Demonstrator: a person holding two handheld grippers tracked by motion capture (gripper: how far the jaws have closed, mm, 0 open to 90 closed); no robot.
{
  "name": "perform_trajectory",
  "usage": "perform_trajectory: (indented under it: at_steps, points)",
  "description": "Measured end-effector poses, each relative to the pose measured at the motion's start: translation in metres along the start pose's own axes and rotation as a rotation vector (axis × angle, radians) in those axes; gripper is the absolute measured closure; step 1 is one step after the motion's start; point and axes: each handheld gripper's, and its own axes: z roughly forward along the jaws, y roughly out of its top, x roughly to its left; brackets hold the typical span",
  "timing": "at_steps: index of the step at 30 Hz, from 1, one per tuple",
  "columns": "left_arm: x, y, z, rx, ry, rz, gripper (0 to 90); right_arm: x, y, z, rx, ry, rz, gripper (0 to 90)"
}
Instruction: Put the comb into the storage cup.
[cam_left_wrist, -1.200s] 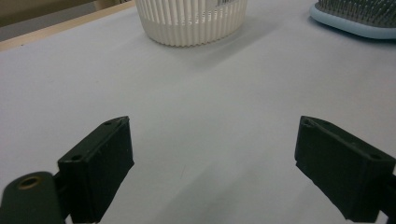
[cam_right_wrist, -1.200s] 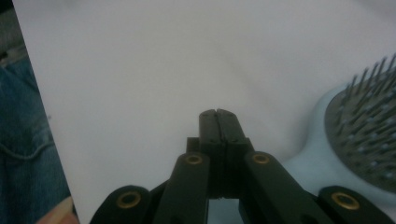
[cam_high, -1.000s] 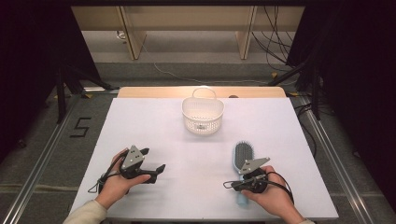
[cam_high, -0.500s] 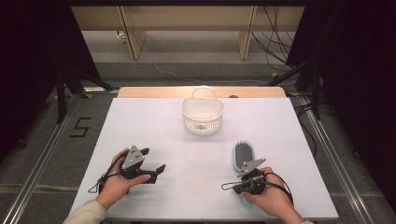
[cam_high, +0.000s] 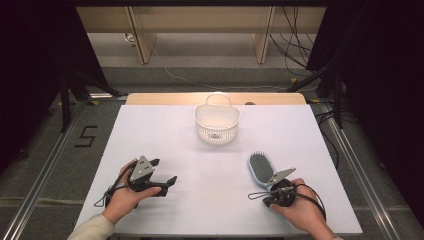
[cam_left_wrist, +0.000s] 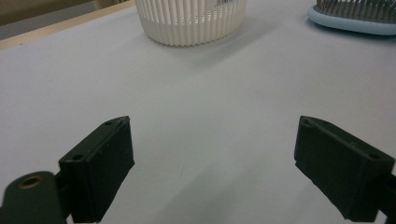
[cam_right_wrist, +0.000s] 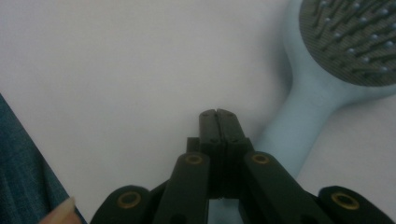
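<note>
Right hand-held gripper: I am seeing its jaws pressed together with nothing between them, tips hanging just over the bare white worktop. The hairbrush, pale blue with a grey bristle pad, is lying bristles up just beside those tips; its handle is running down past them on one side. Whether jaw and handle are touching, I cannot tell.

From the high view the hairbrush is sitting at the near right of the worktop, its head pointing away from me, and my right hand is covering the handle end.

Left hand-held gripper: jaws are standing spread wide and holding nothing, resting low at the near left, well apart from the brush.

White slotted basket is standing upright at the far middle, near the wooden back edge.
</note>
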Motion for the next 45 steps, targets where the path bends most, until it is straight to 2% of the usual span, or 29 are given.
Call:
perform_trajectory:
  at_steps: [8, 17, 27, 34, 41, 43, 44, 45]
  points:
    - [0.0, 0.0, 0.0, 0.001, -0.001, -0.002, 11.4, -0.017, -0.012, -0.008, -0.002, -0.036, 0.052, 90.0]
    - [0.0, 0.0, 0.0, -0.001, 0.0, -0.001, 11.5, -0.024, -0.017, -0.01, -0.02, -0.045, 0.085, 90.0]
    - [0.0, 0.0, 0.0, -0.001, 0.001, 0.001, 11.6, -0.028, -0.019, -0.011, -0.028, -0.057, 0.101, 90.0]
    - [0.0, 0.0, 0.0, -0.001, 0.0, 0.001, 11.8, -0.029, -0.02, -0.01, -0.043, -0.059, 0.094, 90.0]
    - [0.0, 0.0, 0.0, -0.002, 0.001, -0.003, 12.1, -0.029, -0.022, -0.014, -0.122, -0.055, 0.079, 81.4]
    - [0.0, 0.0, -0.001, -0.003, 0.001, -0.001, 12.0, -0.029, -0.023, -0.018, -0.185, -0.04, 0.079, 77.4]
    - [0.0, 0.0, -0.001, -0.004, 0.0, -0.003, 12.0, -0.029, -0.023, -0.018, -0.185, -0.04, 0.079, 77.4]
    - [0.0, 0.0, -0.001, -0.003, 0.0, -0.003, 12.1, -0.029, -0.024, -0.02, -0.213, -0.032, 0.081, 75.1]
